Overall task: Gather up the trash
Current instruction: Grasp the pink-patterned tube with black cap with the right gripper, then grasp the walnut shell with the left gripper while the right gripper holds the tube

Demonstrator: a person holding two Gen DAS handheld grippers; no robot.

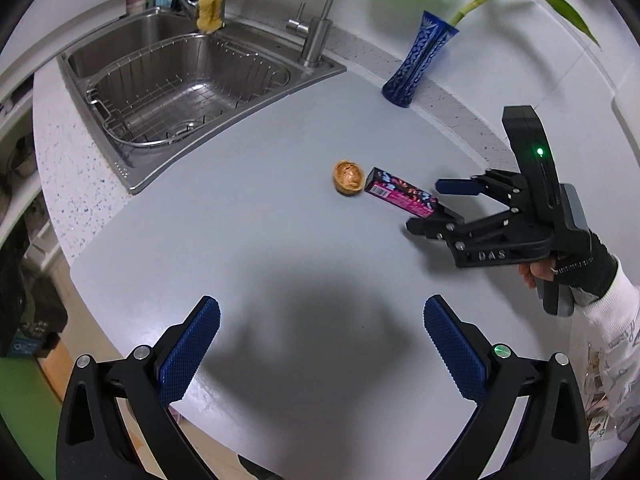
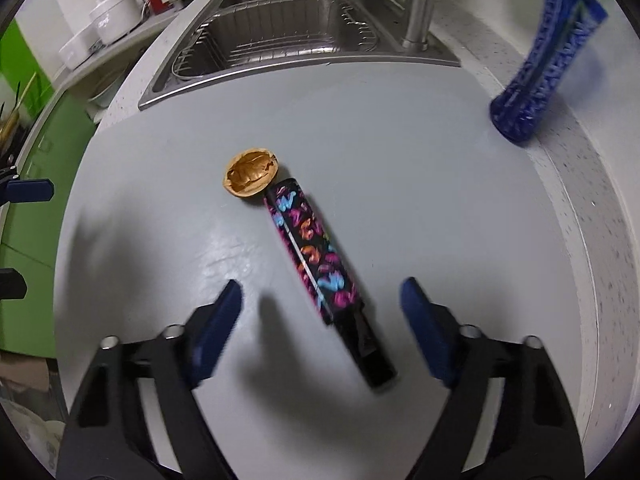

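right tongs (image 2: 320,316) agape astride patterned box (image 2: 316,264) beside walnut shell (image 2: 251,179)

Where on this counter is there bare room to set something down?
Bare: the wide grey counter between the sink, the walnut shell and the left gripper. Crowded: around the patterned box, where the open right gripper straddles its end; blue vase behind.

left wrist: high, downward | right wrist: nearer, steeper | shared: counter (image 1: 280,240); sink (image 1: 120,168)
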